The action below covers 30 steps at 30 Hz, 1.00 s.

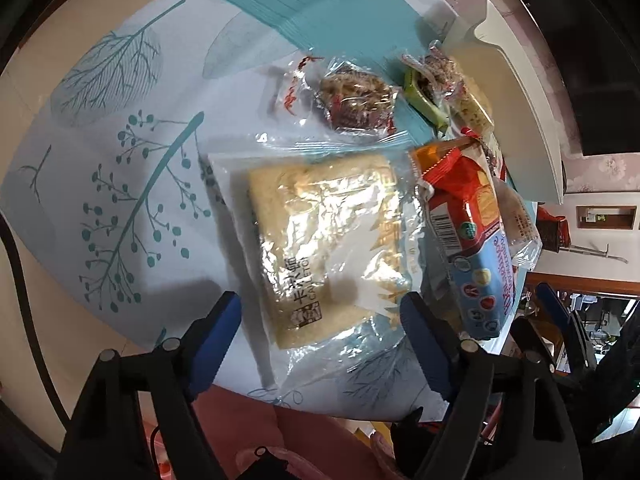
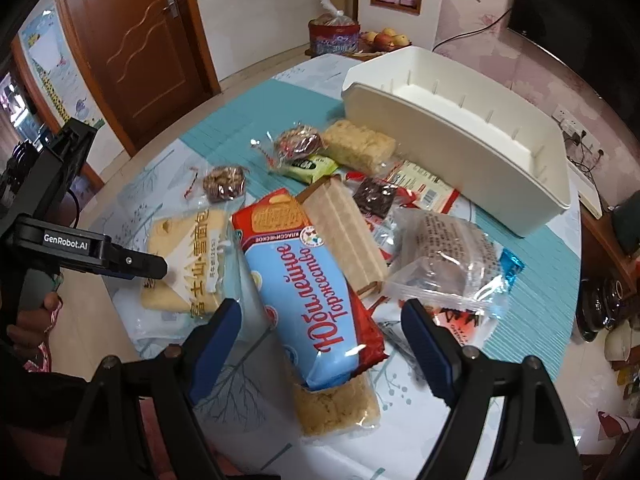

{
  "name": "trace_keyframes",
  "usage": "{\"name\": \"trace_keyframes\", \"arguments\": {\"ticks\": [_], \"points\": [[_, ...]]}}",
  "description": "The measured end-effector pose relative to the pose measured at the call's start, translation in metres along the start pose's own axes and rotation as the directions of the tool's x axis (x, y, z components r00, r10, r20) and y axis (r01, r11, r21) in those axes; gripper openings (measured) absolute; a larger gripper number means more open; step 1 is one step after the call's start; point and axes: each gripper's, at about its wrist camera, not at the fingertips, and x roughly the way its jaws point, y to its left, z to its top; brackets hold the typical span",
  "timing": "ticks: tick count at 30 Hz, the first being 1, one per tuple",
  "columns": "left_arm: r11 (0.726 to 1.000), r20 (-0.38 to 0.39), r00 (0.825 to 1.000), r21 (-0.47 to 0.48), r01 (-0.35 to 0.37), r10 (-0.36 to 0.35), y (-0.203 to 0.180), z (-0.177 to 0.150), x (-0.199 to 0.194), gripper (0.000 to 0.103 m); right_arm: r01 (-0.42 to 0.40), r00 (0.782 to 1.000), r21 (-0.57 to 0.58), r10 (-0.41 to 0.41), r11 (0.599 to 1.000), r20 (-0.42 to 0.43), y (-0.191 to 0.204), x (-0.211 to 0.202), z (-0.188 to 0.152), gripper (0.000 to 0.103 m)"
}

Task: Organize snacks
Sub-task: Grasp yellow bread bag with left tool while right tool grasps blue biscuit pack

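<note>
Your left gripper [image 1: 320,340] and right gripper [image 2: 320,340] both gape, holding nothing. Bread packet [image 1: 320,240] and biscuit pack [image 2: 316,292] lie overlapping (white bin [image 2: 460,136] beyond); slick film may slip or drag neighbours.

We saw a round tabletop [image 2: 532,276] under a pale cloth printed with teal leaves and branches, with a teal striped mat [image 2: 256,108] across its middle. At the upper right of the right wrist view a white bin [image 2: 472,148] stood on it. Snacks lay scattered at centre: a clear-wrapped bread packet [image 1: 320,240] at the left, a blue and red biscuit pack [image 2: 308,300] resting partly on other packets, a clear bag of dark cake [image 2: 444,256], and small round wrapped cakes [image 2: 224,184] further up.
</note>
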Motion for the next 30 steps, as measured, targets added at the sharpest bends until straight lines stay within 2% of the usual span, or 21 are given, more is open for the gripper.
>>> {"name": "trace_keyframes", "arguments": {"ticks": [3,5,8,11,17,24,25,26,29,30], "points": [[1.000,-0.003,1.000,-0.008,-0.002,0.002,0.002,0.000,0.002,0.073,-0.007,1.000,-0.009,0.007,1.000,-0.014,0.001,0.007,-0.002,0.083],[1.000,-0.005,1.000,-0.009,0.000,0.000,0.004,0.001,0.003,0.072,-0.012,1.000,-0.011,0.012,1.000,-0.020,0.002,0.012,-0.003,0.083],[1.000,-0.008,1.000,-0.010,-0.014,0.014,0.010,0.000,0.002,0.061,-0.014,1.000,-0.020,0.013,1.000,-0.027,0.004,0.018,-0.006,0.082],[0.999,-0.016,0.999,-0.009,-0.033,0.033,0.011,0.002,0.006,0.061,-0.009,0.999,-0.032,0.008,0.999,-0.037,0.005,0.024,-0.008,0.079],[0.999,-0.029,0.999,0.001,-0.035,0.035,0.009,0.005,0.011,0.061,0.021,0.999,-0.058,-0.022,0.998,-0.033,0.004,0.030,-0.012,0.079],[1.000,-0.039,0.999,-0.012,-0.026,0.026,0.009,0.013,0.012,0.060,0.024,0.997,-0.066,-0.028,0.998,-0.069,0.000,0.044,-0.015,0.079],[0.999,-0.035,0.999,-0.014,-0.033,0.032,0.009,0.014,0.011,0.057,0.024,0.997,-0.066,-0.029,0.998,-0.071,0.000,0.045,-0.015,0.079],[1.000,-0.036,0.999,-0.020,-0.023,0.022,0.009,0.015,0.013,0.045,0.024,0.997,-0.066,-0.029,0.998,-0.074,0.000,0.046,-0.015,0.079],[0.999,-0.033,0.999,-0.037,-0.011,0.010,0.007,0.015,0.015,0.042,0.023,0.997,-0.070,-0.028,0.997,-0.076,0.001,0.050,-0.014,0.079],[0.999,-0.030,1.000,-0.033,-0.009,0.008,0.007,0.015,0.015,0.040,0.023,0.997,-0.073,-0.029,0.997,-0.077,0.002,0.051,-0.013,0.075]]}}
